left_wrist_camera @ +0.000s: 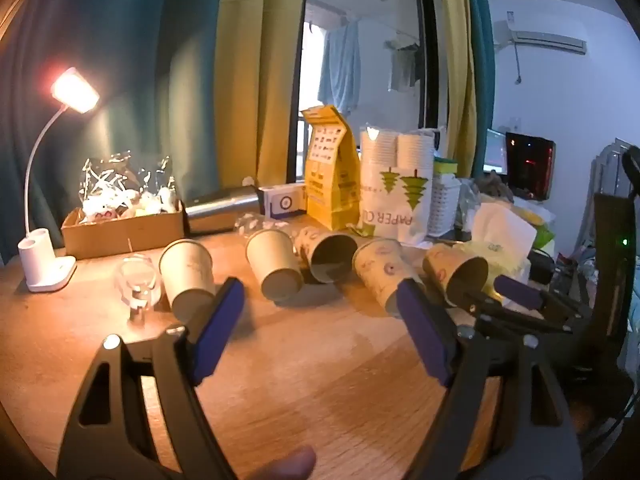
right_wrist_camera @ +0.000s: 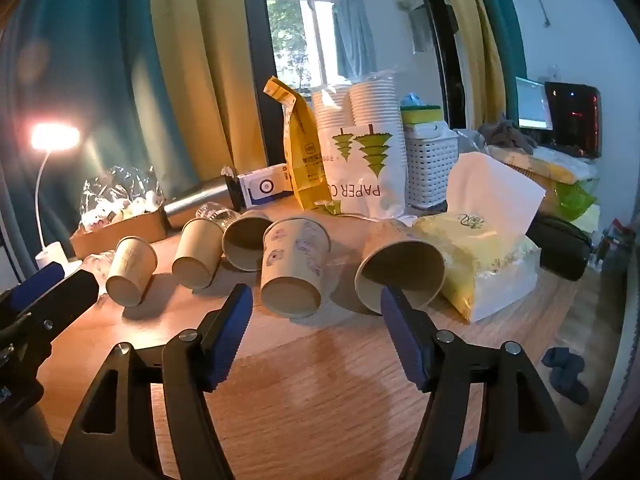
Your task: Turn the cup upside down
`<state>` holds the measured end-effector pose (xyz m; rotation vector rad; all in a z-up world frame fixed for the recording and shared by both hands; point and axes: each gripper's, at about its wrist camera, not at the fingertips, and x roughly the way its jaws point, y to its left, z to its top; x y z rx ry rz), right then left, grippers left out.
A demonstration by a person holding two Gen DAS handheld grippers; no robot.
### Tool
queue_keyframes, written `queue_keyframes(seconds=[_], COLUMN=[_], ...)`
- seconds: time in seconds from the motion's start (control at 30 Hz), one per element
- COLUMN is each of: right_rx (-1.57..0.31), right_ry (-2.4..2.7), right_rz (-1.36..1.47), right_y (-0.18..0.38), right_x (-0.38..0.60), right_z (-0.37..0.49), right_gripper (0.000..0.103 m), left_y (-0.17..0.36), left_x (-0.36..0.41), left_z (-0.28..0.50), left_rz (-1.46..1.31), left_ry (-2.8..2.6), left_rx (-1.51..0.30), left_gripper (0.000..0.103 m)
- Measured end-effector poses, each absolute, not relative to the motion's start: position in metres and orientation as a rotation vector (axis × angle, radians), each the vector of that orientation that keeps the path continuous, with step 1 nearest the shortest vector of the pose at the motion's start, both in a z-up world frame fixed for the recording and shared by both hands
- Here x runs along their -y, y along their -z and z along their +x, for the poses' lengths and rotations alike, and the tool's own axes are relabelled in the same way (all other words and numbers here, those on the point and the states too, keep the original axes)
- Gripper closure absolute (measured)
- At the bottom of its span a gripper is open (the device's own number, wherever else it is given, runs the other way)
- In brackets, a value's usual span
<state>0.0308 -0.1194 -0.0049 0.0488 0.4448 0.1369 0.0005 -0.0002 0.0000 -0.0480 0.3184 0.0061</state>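
Several paper cups lie on their sides in a row on the wooden table (left_wrist_camera: pixel 320 360). In the left wrist view a plain cup (left_wrist_camera: pixel 188 274) lies at the left, a second plain cup (left_wrist_camera: pixel 274 266) beside it, then printed cups (left_wrist_camera: pixel 330 254) (left_wrist_camera: pixel 382 270) (left_wrist_camera: pixel 456 272). My left gripper (left_wrist_camera: pixel 320 328) is open and empty, in front of the row. My right gripper (right_wrist_camera: pixel 316 332) is open and empty, just short of a printed cup (right_wrist_camera: pixel 294 266) lying base toward me. A cup (right_wrist_camera: pixel 400 270) with its mouth toward me lies right of it. The right gripper also shows in the left wrist view (left_wrist_camera: pixel 516 300).
A lit desk lamp (left_wrist_camera: pixel 48 256) and a cardboard box (left_wrist_camera: pixel 124 228) stand at the back left. A steel flask (left_wrist_camera: pixel 224 210), yellow bag (left_wrist_camera: pixel 332 176), paper cup pack (right_wrist_camera: pixel 360 160), white basket (right_wrist_camera: pixel 430 168) and tissue pack (right_wrist_camera: pixel 480 260) crowd the back and right.
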Motion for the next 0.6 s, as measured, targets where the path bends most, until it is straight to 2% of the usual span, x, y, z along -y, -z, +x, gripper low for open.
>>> queue_keyframes(seconds=[0.6], right_rx=[-0.456], right_ry=[-0.162], right_rz=[0.047], right_y=[0.008], right_x=[0.119], right_z=[0.025], right_gripper=[0.033], left_y=[-0.005], left_x=[0.002], left_z=[-0.001], left_rz=[-0.04], left_ry=[-0.003], left_rx=[-0.309], left_gripper=[0.023])
